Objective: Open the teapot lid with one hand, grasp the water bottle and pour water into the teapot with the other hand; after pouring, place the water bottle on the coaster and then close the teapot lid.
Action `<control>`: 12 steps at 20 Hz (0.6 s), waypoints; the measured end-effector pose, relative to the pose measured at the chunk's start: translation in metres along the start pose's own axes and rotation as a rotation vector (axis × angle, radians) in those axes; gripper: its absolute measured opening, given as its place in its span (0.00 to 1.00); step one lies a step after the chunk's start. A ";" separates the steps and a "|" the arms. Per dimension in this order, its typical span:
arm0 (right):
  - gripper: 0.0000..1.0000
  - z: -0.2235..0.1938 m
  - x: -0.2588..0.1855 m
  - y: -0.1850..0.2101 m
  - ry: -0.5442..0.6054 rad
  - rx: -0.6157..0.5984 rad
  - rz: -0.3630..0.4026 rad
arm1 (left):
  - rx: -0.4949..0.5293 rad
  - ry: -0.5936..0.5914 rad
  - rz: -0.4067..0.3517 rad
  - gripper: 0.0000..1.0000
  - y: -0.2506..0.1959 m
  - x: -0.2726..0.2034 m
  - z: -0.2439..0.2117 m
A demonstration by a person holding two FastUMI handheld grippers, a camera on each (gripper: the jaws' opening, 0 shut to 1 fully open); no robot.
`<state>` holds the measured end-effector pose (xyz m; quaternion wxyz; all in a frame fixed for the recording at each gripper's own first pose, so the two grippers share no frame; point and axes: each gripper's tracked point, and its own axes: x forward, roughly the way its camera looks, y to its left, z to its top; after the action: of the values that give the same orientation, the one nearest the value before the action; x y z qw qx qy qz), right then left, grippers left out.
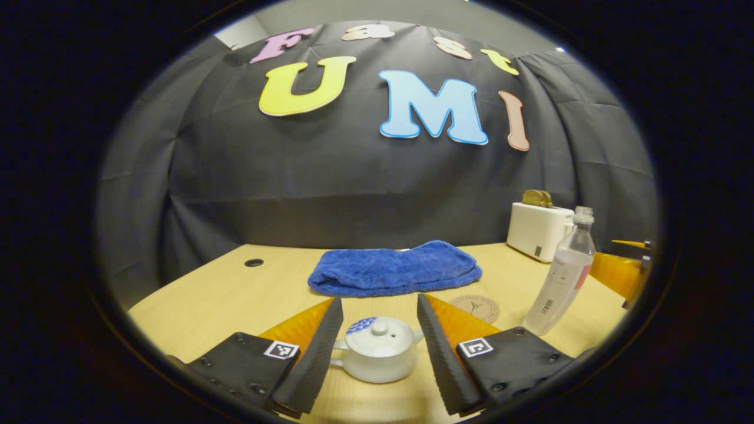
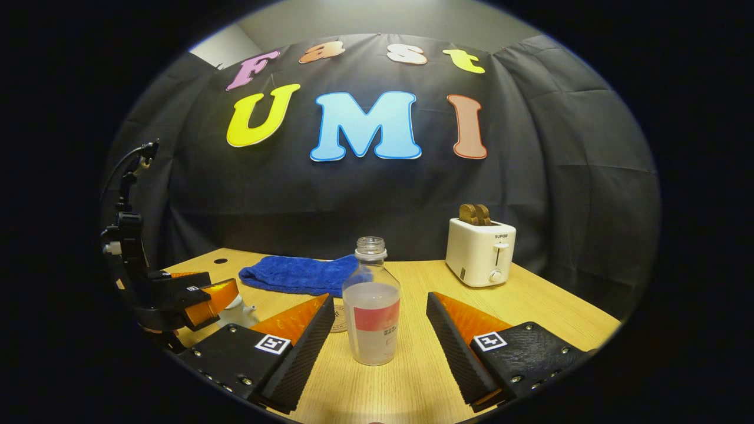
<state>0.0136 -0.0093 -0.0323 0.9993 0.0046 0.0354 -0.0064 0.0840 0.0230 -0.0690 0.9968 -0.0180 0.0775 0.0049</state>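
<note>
two jaws are being held wide apart in the left gripper view, where the left gripper (image 1: pixel 380 335) is being lined up on the teapot (image 1: pixel 377 348); the pot is sitting between the fingers, touched by neither, so nothing is being gripped. the lid (image 1: pixel 379 333) is being left on, its knob standing midway between the tips, which looks like the reason for this framing: the knob is probably being targeted for the lift. the coaster (image 1: pixel 475 308) is lying just beyond the right finger, bare, and the bottle (image 1: pixel 563 275) is standing upright, uncapped, near it to the right. a folded blue towel (image 1: pixel 394 268) is lying behind the pot, and a toaster (image 1: pixel 539 231) is standing at the back, both well clear of the lid's path.

in the right gripper view, the right gripper (image 2: pixel 377 338) is likewise being held released, with the bottle (image 2: pixel 372 306) standing between its fingers and apart from both; a side grasp is apparently being prepared. the coaster (image 2: pixel 338 318) is being half hidden behind the bottle. the left gripper (image 2: pixel 203 300) is being seen at the left with the teapot (image 2: pixel 237 314) just beside it. the towel (image 2: pixel 297 274) and toaster (image 2: pixel 480 250) are lying farther back, blocking nothing.
</note>
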 end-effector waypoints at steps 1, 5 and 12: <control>0.97 -0.002 0.001 -0.001 0.003 0.002 -0.002 | 0.001 0.010 0.001 0.82 0.001 0.004 -0.002; 0.97 -0.011 0.003 -0.005 0.024 0.015 -0.007 | 0.014 0.044 0.002 0.79 0.004 0.017 -0.011; 0.97 -0.017 0.004 -0.012 0.037 0.031 -0.018 | 0.035 0.056 0.006 0.74 0.001 0.026 -0.014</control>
<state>0.0165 -0.0211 -0.0494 0.9982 0.0200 0.0537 -0.0161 0.1072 0.0235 -0.0866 0.9944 -0.0007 0.1056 0.0061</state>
